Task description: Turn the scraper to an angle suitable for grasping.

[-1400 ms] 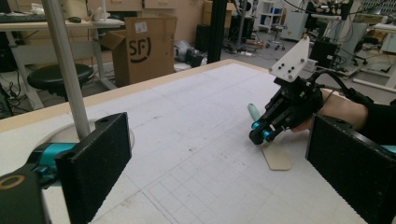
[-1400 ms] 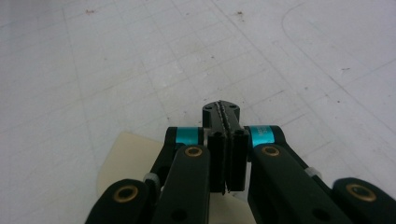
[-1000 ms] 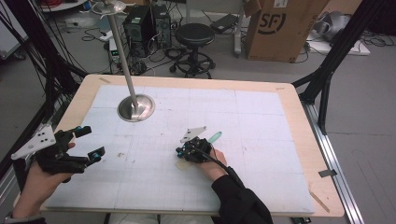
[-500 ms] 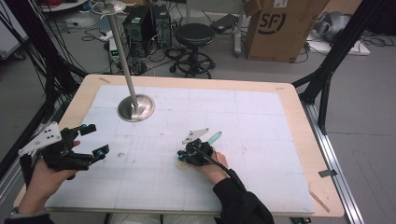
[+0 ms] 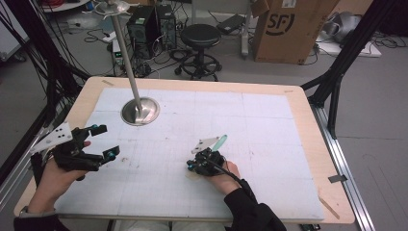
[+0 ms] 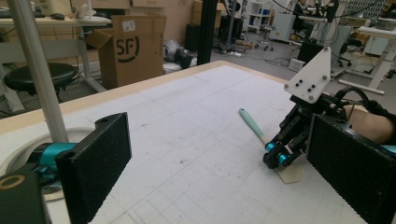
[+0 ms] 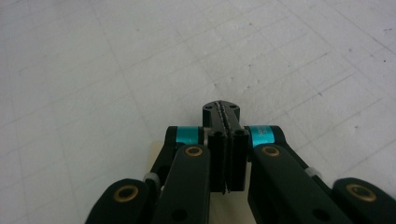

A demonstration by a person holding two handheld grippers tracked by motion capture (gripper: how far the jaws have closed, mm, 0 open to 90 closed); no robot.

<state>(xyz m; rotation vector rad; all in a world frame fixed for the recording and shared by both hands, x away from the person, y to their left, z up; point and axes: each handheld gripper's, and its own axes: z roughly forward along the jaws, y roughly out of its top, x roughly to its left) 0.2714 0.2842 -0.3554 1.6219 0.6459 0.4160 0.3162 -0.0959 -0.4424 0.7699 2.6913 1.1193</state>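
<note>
A: Where is the spatula [image 6: 252, 125]?
B: It lies flat on the white worktop [image 5: 269, 125], right at the right tongs [image 5: 201, 162]. Its green handle pokes out past them, away from the person. Its pale flat end sits under their tips.

A: Are the right tongs grabbing it?
B: Their 2 black jaws are pressed tight together. In the right gripper view only a thin line runs between them. The pale end shows just under them. I cannot tell if they pinch it.

A: And the left tongs [image 5: 103, 142]?
B: They are spread wide, with nothing between the 2 jaws. They sit well apart from the spatula, over the worktop's left side.

A: What else is close?
B: A shiny metal pole [image 5: 126, 56] on a round base [image 5: 140, 111] stands just beyond the left tongs.
</note>
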